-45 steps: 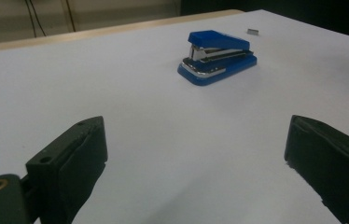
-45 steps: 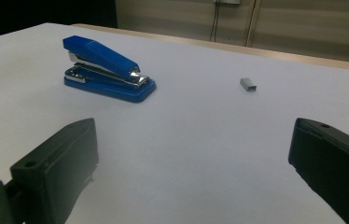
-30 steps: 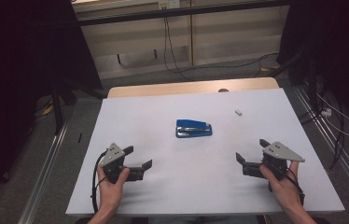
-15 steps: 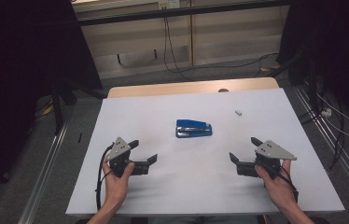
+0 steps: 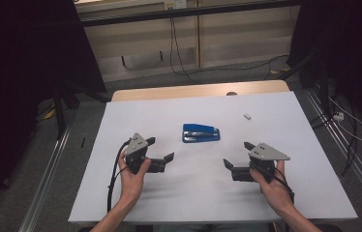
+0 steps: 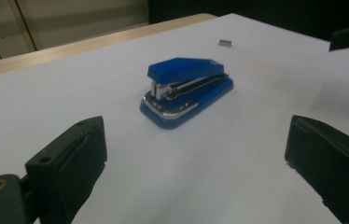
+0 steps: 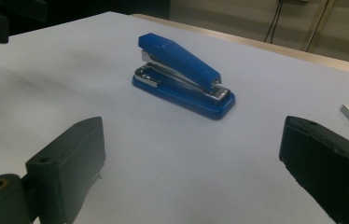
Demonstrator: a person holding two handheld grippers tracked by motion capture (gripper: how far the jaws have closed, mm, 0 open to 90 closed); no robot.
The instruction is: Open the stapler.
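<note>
Stapler (image 5: pixel 201 133), blue with a chromed magazine, lies flat mid-frame on the white table (image 5: pixel 314 145), untouched. Left gripper (image 5: pixel 162 152) and right gripper (image 5: pixel 237 154), both wide and empty, flank it lower down. Squeezing its sloped, probably slick top could skid it toward the staple strip (image 5: pixel 247 116).

stapler (image 5: pixel 201 133): mid table (image 5: pixel 314 193), lying flat
staple strip (image 5: pixel 247 116): behind-right of stapler, well apart
left gripper (image 5: pixel 162 150): front-left of stapler
right gripper (image 5: pixel 237 154): front-right of stapler
</note>
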